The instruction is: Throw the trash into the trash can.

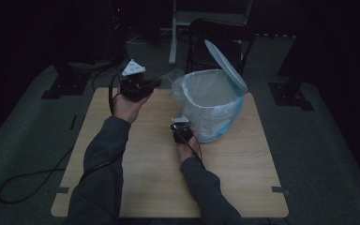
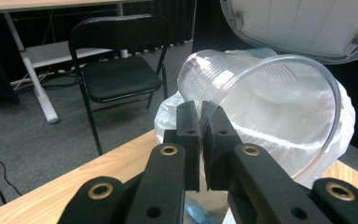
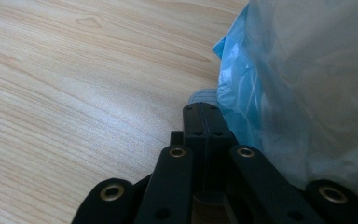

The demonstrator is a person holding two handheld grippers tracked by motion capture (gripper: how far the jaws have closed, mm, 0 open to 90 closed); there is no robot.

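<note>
Left gripper (image 2: 199, 109) is clamped on the rim wall of a clear, ribbed, disposable plastic cup (image 2: 265, 112); the jaws pinch the thin wall edge-on, one pad inside, one outside. The cup lies on its side in the grip, with the mouth toward the camera in the left gripper view and the narrower base pointing away. It is fully see-through, with fine horizontal ridges round the upper wall and a rolled lip. I can't see anything inside it. No crush or dent visible at the pinch.

In the high view the cup (image 1: 171, 78) is held up off the light wooden table (image 1: 136, 187), just beside the left rim of the small bin with white-and-blue plastic liner (image 1: 213, 105), and not over the opening. The bin's white flip lid (image 1: 225, 63) stands open, tilted up at the far side. The liner bag is pulled over the rim and hangs down the outside.

Right gripper (image 3: 204, 109) has its jaws pressed fully together with nothing between them. It sits low at the table surface, tips just beside the blue liner at the bin's base; contact with the bag can't be told. In the high view the right gripper (image 1: 182, 126) is against the bin's near-left side.

A black folding chair (image 2: 116, 74) stands on the floor beyond the table.
</note>
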